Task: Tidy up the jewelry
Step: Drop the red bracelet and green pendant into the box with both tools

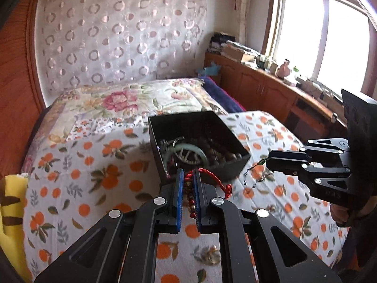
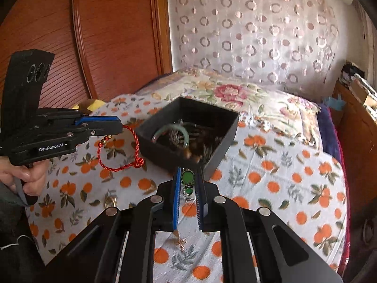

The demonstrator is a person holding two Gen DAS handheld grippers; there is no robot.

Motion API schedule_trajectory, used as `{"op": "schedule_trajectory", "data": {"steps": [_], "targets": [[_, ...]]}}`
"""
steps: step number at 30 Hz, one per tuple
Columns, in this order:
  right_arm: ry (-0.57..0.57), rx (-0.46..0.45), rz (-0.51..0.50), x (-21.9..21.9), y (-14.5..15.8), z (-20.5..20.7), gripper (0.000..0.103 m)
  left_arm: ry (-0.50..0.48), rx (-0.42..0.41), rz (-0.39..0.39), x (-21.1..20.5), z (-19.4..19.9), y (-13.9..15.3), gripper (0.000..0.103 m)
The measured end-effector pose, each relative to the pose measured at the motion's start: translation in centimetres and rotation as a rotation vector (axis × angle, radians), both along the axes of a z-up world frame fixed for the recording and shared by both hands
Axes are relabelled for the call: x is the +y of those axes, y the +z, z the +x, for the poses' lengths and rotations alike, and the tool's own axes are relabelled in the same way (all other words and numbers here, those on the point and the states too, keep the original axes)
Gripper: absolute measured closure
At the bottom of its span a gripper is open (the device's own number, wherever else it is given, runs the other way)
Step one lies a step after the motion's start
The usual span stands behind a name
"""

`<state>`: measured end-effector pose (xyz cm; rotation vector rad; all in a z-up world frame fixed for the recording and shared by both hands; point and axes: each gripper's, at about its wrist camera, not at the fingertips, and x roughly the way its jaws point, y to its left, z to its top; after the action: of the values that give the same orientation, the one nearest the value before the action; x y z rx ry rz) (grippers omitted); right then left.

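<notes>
A black open box (image 1: 238,162) sits on the orange-print bedsheet and holds a pale green bangle (image 1: 186,151) and brown beads; it also shows in the right wrist view (image 2: 162,151). My left gripper (image 1: 188,176) is shut on a red cord bracelet (image 1: 207,174) with small gold beads, just in front of the box. In the right wrist view the bracelet (image 2: 117,155) hangs from that gripper (image 2: 119,126) left of the box. My right gripper (image 2: 188,176) is shut on a green-stone chain piece (image 2: 187,176), close to the box's near corner. In the left wrist view it (image 1: 268,161) is right of the box.
A small gold-coloured piece (image 2: 110,201) lies on the sheet near the left hand, also seen under the left gripper (image 1: 213,257). A floral pillow (image 1: 132,99) lies behind the box. A wooden cabinet (image 1: 266,89) with clutter runs along the window on the right. A yellow plush (image 1: 11,214) is at far left.
</notes>
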<state>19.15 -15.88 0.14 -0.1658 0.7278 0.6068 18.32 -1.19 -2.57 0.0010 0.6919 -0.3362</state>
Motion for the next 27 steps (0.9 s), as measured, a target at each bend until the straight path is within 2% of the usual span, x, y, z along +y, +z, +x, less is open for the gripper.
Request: {"op": "schedule_trajectory", "data": {"steps": [9,17,21,27], "targets": [[-0.013,-0.083,0.003,-0.4,3.5,1.6,0.09,0.011,-0.058,-0.011,0.3,1.4,2.2,0.096],[-0.005,-0.159,0.034,-0.1,7.1,4.0,0.09,0.028,-0.07,-0.011,0.1,3.1,2.5,0.096],[0.004,-0.144,0.083,0.0,7.9,5.9,0.09,0.031,-0.066,-0.009,0.2,3.6,2.3,0.096],[0.012,-0.108,0.109,0.9,7.2,7.9,0.09,0.036,-0.062,-0.003,0.3,4.1,2.1,0.096]]}}
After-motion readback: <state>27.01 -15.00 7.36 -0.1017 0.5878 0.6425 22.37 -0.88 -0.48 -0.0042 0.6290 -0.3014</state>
